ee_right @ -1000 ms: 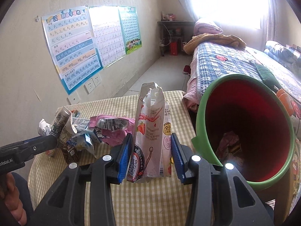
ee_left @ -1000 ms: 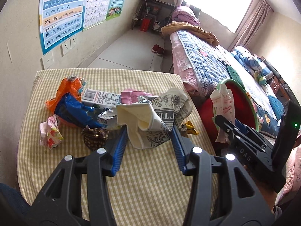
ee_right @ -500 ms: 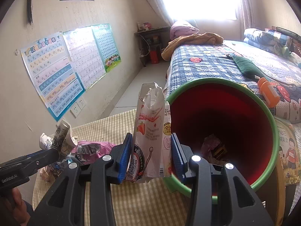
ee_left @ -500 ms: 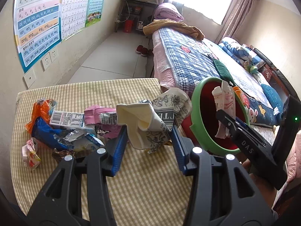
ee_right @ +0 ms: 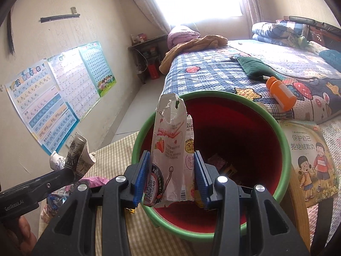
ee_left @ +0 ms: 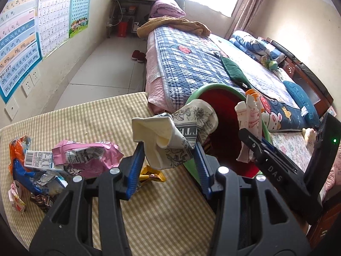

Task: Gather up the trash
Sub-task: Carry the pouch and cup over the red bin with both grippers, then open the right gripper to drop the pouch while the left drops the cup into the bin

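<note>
Trash is what we carry in both grippers: our left gripper (ee_left: 168, 160) pinches a crumpled paper cup (ee_left: 177, 132) between its blue ribbed pads, cream inside and printed outside with grey flowers, squashed nearly flat. Our right gripper (ee_right: 171, 177) clamps a flattened pink-and-white strawberry milk carton (ee_right: 170, 149), upright, its top edge torn and ragged. Both pieces hang at the near rim of the bin (ee_right: 283, 149), a round plastic tub, green on the rim and glossy red inside, with a few wrappers at its bottom. To the left, on the yellow checked tablecloth (ee_left: 159, 213), lie more scraps: a crinkled pink foil bag (ee_left: 89, 157), an orange wrapper (ee_left: 15, 151) and a small yellow wrapper (ee_left: 151, 175).
</note>
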{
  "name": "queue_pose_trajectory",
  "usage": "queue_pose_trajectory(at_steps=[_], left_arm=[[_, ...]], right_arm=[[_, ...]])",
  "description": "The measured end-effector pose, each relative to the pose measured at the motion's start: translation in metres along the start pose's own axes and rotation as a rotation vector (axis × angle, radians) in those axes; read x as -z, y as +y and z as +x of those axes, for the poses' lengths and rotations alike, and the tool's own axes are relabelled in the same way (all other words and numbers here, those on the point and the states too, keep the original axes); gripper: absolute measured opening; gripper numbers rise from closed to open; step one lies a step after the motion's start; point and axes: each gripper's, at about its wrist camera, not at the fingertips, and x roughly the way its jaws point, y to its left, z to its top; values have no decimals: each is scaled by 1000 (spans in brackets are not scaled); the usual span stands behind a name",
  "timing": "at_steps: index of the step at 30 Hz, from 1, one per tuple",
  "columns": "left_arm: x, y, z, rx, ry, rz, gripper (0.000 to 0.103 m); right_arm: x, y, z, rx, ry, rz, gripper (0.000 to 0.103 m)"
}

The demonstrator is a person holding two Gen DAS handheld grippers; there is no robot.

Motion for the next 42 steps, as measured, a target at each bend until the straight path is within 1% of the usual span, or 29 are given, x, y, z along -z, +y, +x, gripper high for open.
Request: queue_pose_trajectory(at_steps=[12, 15, 24, 29, 31, 32, 34, 35, 36, 38, 41, 42], left_arm=[[-20, -44, 44, 95, 29, 47, 45], [-21, -49, 52, 101, 36, 62, 45], [-25, -52, 70, 124, 59, 54, 45], [-28, -52, 77, 153, 65, 33, 46], [-31, -50, 78, 168, 60, 13, 47], [-32, -49, 78, 172, 57, 3, 49], [-35, -46, 77, 176, 46, -9, 58], [-36, -45, 75, 180, 38, -14, 65], [-37, -43, 73, 188, 31, -21, 72], [-38, -39, 70, 197, 20, -35, 76], [-39, -31, 65, 190, 7, -58, 83], [-39, -27, 63, 187, 3, -68, 83]], right_arm=[[-7, -36, 0, 53, -13, 87, 41], [-8, -42, 1, 66, -14, 103, 42], [-7, -52, 6, 91, 17, 137, 43], [-6, -50, 10, 99, 29, 137, 43], [-6, -50, 12, 103, 32, 139, 46], [-6, -51, 12, 104, 31, 138, 52], [-7, -50, 11, 107, 20, 135, 59], [-7, -49, 11, 111, 17, 132, 67], [-7, -48, 11, 115, 17, 131, 70], [-7, -47, 12, 120, 17, 127, 71], [-7, -43, 13, 127, 19, 112, 74], [-7, -42, 13, 130, 16, 106, 76]])
